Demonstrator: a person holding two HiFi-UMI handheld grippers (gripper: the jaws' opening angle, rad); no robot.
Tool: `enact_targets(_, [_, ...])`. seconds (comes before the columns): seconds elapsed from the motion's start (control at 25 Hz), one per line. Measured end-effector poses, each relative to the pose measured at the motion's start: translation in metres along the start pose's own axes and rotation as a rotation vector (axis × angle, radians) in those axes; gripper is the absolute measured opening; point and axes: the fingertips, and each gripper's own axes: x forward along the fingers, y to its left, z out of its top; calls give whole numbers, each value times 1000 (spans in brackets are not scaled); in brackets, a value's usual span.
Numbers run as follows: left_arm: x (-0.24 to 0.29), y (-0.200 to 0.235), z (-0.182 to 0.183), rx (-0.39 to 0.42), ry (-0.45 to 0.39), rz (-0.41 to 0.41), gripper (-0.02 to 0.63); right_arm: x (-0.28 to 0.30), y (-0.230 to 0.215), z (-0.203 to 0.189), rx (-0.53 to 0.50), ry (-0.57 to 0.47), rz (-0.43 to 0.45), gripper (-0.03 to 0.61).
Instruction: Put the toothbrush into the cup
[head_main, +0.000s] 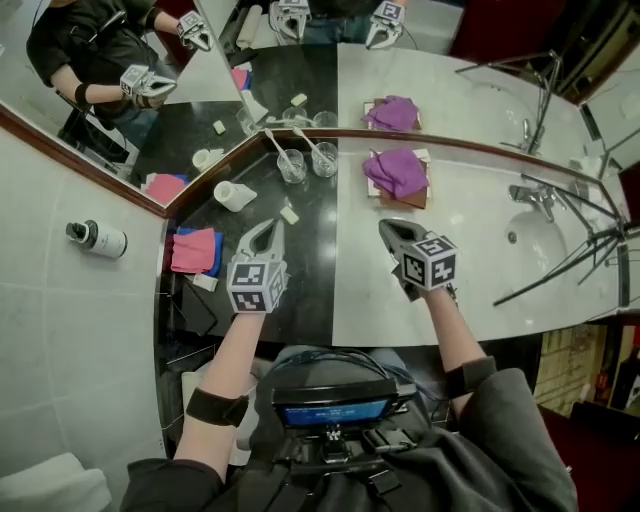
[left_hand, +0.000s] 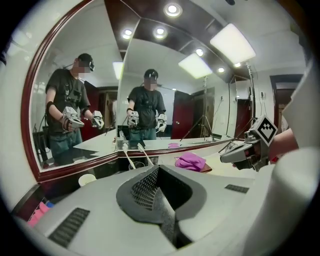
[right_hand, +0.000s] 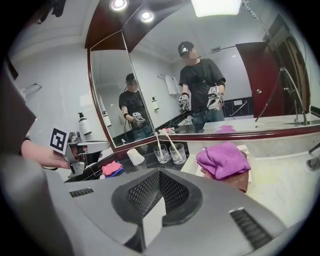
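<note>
**A:** How are the fingers (head_main: 250, 243) of the left gripper (head_main: 262, 228) sitting in the head view?

**B:** They are pressing together and holding nothing, above the dark part of the surface (head_main: 310, 270). The right gripper (head_main: 388, 226) is hanging over the pale part, its fingers (head_main: 400, 236) likewise meeting on nothing.

**A:** And the toothbrush?

**B:** One toothbrush (head_main: 278, 147) is standing in the left glass cup (head_main: 291, 168). A second toothbrush (head_main: 312, 146) is standing in the right glass cup (head_main: 324, 161). Both are sitting by the mirror (head_main: 430, 80), well apart from the grippers. A purple cloth (head_main: 397, 172) is lying to their right and a white cup (head_main: 234, 195) is lying on its side to their left.

**A:** The left gripper view?

**B:** Its fingers (left_hand: 142, 190) are touching with no gap, gripping nothing. Beyond them the toothbrush (left_hand: 128, 156) and the second toothbrush (left_hand: 145, 153) are leaning, and the right gripper (left_hand: 224, 157) is hovering at the right.

**A:** The right gripper view?

**B:** Its fingers (right_hand: 145, 192) are pressing together, empty. Both glass cups are standing ahead, each carrying its brush, with the left gripper (right_hand: 106, 145) at the left.
</note>
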Motion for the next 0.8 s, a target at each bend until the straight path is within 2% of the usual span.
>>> enact_targets(0.4, [-21,-9,-14,-43,4,-25,-5,-42,1,-13,20,-11,-59,20])
enact_targets(0.8, [-30,-21,-31,-57,25,-44,-5,-53,-6,-31,63,-12,-68,20])
